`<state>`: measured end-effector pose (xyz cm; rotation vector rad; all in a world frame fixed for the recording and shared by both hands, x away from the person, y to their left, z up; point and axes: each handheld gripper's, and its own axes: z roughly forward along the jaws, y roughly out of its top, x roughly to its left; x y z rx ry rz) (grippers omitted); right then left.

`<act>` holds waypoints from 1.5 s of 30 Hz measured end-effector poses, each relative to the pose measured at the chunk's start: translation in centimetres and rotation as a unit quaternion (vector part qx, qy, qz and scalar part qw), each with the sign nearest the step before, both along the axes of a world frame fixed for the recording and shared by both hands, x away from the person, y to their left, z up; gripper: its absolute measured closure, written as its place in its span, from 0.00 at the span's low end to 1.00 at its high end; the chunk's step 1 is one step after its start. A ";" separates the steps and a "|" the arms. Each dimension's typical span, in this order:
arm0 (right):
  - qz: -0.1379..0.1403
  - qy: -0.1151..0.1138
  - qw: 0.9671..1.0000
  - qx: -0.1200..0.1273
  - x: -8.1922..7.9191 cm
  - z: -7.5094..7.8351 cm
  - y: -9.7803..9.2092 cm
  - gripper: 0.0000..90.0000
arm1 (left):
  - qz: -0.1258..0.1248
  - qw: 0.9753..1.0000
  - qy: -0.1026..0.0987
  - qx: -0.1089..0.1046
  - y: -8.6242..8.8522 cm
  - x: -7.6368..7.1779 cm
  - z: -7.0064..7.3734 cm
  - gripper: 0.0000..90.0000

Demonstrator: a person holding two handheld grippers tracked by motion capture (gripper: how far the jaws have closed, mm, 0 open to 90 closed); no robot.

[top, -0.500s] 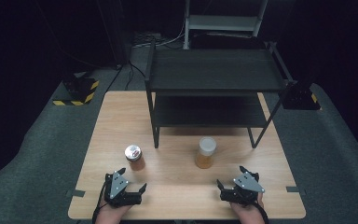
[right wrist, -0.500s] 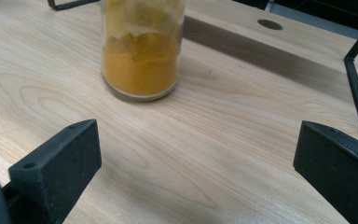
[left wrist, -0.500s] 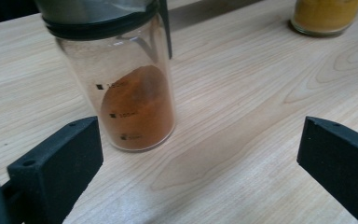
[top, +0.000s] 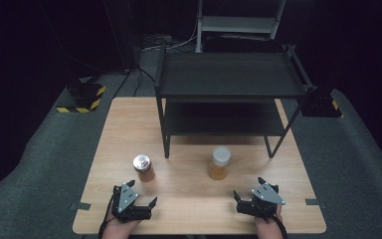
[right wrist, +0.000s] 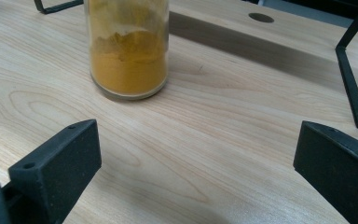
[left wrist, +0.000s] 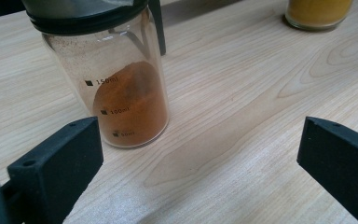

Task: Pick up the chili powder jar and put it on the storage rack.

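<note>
Left gripper: I have it low at the near edge of the table, jaws spread wide with nothing between them.
Right gripper: also at the near edge, on my right side, jaws spread wide and empty.
Metal-lidded jar: it stands upright just beyond my left gripper, near but not touched. In the left gripper view the jar sits toward the left jaw, part full of rust-brown powder, with printed volume marks on the glass.
White-lidded jar: upright ahead of my right gripper and a little to its left, apart from it. In the right gripper view the jar holds yellow-orange powder.
Shelf rack: a black two-level rack behind both jars, its front legs on the table just past them.
</note>
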<state>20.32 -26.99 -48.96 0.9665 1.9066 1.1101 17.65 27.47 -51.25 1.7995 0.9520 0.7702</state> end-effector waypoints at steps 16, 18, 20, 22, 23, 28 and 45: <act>-0.009 -0.001 0.999 0.031 -0.1 -0.3 -0.7 0.00 | 0.002 1.000 0.000 -0.009 0.3 0.0 -0.1 0.01; -0.009 -0.001 0.999 0.031 -0.1 -0.3 -0.7 0.00 | 0.003 1.000 0.001 -0.015 0.3 0.0 -0.2 0.01; -0.009 -0.001 0.999 0.032 -0.1 -0.3 -0.8 0.00 | 0.004 1.000 -0.001 -0.022 0.5 0.0 -0.3 0.01; -0.009 0.000 0.999 0.034 -0.1 -0.3 -0.8 0.00 | 0.006 1.000 -0.003 -0.028 0.7 0.0 -0.4 0.01; -0.009 0.000 0.999 0.035 -0.1 -0.3 -0.9 0.00 | 0.006 1.000 -0.003 -0.028 0.7 0.0 -0.4 0.01; -0.009 0.000 0.999 0.037 -0.1 -0.3 -0.9 0.00 | 0.011 0.999 -0.008 -0.036 0.9 -0.3 -0.3 0.01; -0.014 0.023 1.000 -0.011 0.3 0.7 -0.2 0.00 | 0.022 0.999 0.014 -0.030 1.3 0.3 1.1 0.01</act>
